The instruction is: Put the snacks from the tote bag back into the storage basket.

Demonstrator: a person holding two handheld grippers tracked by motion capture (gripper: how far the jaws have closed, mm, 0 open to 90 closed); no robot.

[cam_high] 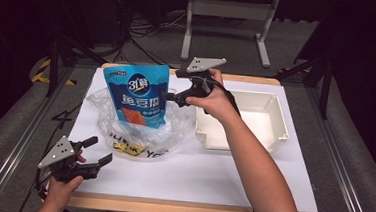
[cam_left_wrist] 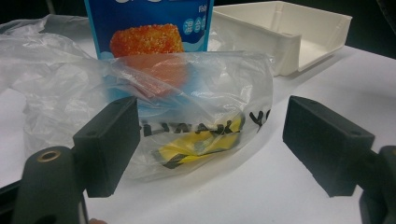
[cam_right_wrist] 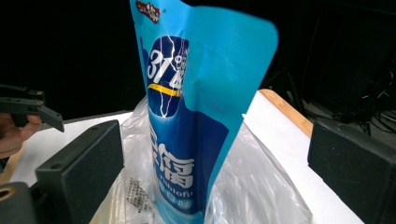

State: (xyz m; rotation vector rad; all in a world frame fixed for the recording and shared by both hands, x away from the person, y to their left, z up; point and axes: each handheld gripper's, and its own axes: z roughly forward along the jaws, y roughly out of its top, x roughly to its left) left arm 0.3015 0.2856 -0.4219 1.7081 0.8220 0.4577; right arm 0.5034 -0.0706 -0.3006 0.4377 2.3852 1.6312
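Halfway, by the look: tall blue foil snack pouch [cam_high: 137, 95] standing upright inside crinkled clear plastic bag [cam_high: 166, 134] at table's left. Right gripper [cam_high: 172, 98] beside pouch, jaws apart; left gripper [cam_high: 96, 152] near, also apart. Bag left to close.

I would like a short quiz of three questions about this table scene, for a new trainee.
1. True or false: the blue snack pouch stands upright inside the clear plastic bag.
2. Which gripper is nearer to the pouch? A) left gripper B) right gripper
3. Fill in: the container to the right of the bag is a white ____.

Key:
1. True; its lower part sits in the bag, its top rises above.
2. B; it is open at the pouch's right edge, while the left gripper, also open, waits at the table's near left.
3. Tray.
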